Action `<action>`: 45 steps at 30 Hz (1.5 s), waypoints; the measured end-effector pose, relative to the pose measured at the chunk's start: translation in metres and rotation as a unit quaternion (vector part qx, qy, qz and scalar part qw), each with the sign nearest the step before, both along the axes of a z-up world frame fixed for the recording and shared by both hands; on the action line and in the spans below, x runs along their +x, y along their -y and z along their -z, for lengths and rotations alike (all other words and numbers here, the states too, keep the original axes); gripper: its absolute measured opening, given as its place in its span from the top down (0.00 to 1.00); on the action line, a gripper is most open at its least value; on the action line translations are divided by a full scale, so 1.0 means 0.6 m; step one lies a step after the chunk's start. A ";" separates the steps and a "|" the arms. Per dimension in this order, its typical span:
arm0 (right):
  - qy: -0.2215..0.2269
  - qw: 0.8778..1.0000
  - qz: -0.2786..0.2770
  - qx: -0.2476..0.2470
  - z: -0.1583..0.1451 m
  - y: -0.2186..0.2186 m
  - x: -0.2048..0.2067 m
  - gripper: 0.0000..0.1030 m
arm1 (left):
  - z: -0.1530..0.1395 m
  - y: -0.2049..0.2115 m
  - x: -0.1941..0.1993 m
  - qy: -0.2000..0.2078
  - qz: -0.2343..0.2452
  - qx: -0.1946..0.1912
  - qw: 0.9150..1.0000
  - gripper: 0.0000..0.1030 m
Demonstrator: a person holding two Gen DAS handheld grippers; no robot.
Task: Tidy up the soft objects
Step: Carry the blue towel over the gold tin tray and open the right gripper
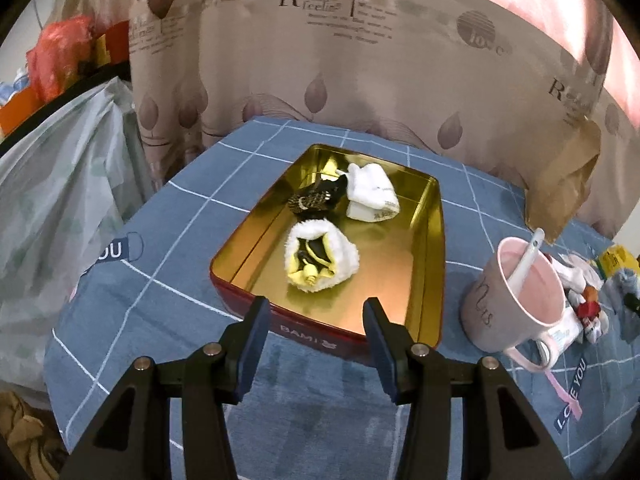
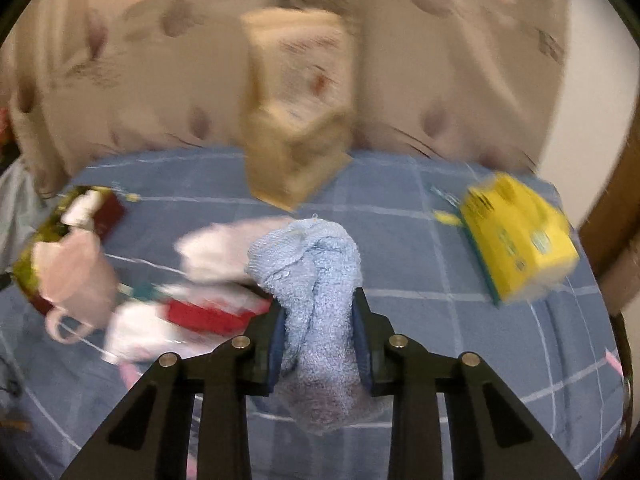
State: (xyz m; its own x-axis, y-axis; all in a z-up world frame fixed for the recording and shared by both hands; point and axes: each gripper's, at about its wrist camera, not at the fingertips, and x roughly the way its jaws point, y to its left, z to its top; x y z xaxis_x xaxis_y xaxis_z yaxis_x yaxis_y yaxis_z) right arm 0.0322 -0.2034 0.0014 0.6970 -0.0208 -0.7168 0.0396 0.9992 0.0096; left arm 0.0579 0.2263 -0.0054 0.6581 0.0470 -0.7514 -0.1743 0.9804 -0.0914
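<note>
Left wrist view: left hand-held gripper is hovering over the near edge of the tin, jaws standing well apart, nothing between them. Tin is sitting on the blue checked cloth, already holding three soft pieces: a white fluffy roll with yellow and black inside near the front, a black patterned sock behind it, a folded white sock touching the black one at the back. Roughly half the tin floor is showing bare. Pink mug with a spoon is standing just right of the tin; a small heap of leftovers is lying beyond the mug, too small to sort out.

Right wrist view: heavily blurred, so the background is only rough. Right hand-held gripper is clamping a light blue towel roll, pads squeezing its middle, roll sticking out above and below the fingers and looking clear of the cloth. Tin and mug are showing far left; white and red soft bits are lying on the cloth between mug and gripper. Yellow pack is sitting well off to the right, brown paper bag at the back.

Progress, my read: three items binned, a fourth in hand and not yet over the tin, several more waiting by the mug. Somewhere past halfway, not near done.
</note>
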 end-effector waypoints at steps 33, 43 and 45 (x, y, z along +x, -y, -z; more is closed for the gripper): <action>-0.082 0.957 -0.277 0.003 0.048 -0.565 0.218 0.73 | 0.005 -0.036 0.002 -0.005 -0.032 -0.027 0.999 0.52; -0.121 0.957 -0.265 -0.006 0.114 -0.600 0.248 0.71 | 0.007 -0.033 0.000 -0.008 -0.028 -0.027 0.999 0.52; -0.127 0.956 -0.266 -0.001 0.120 -0.599 0.249 0.69 | 0.008 -0.034 0.000 -0.008 -0.030 -0.028 0.999 0.52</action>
State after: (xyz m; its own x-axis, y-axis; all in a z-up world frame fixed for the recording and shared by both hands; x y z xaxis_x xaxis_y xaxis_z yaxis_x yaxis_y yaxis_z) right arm 0.1814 0.1562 -0.0709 0.4127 0.2863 -0.8647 -0.4734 0.8785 0.0650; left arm 0.0577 0.2468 -0.0100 0.6425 0.0442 -0.7650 -0.2349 0.9616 -0.1417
